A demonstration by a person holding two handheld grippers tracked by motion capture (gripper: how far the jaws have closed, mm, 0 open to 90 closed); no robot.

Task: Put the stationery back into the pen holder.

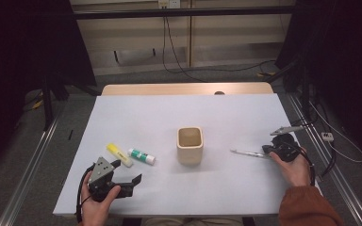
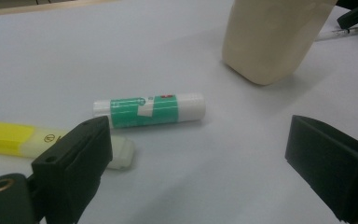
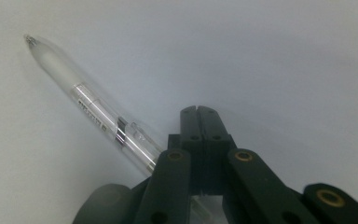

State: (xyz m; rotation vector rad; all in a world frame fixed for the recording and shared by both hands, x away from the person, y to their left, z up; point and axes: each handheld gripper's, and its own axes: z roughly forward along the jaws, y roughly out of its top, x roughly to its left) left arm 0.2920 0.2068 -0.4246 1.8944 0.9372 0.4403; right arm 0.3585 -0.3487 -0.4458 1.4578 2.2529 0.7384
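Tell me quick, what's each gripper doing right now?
Left gripper: open, holding nothing, near the glue stick.
Right gripper: shut, with the clear pen lying beside its jaws; whether it grips the pen cannot be told.

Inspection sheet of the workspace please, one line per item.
Surface: white table top, wooden edge at the far side.
Job's things: clear plastic pen lying flat; beige square cup upright mid-table.
Clutter: yellow highlighter and green-and-white glue stick, lying side by side, apart.
Grippers: left gripper open, nothing between its jaws; right gripper shut, the pen running beside and under it, grip not confirmed.
Cables: black cable loops from the left gripper; loose cables on the floor.
Surroundings: grey floor, wood-panel wall, dark curtains at both sides.
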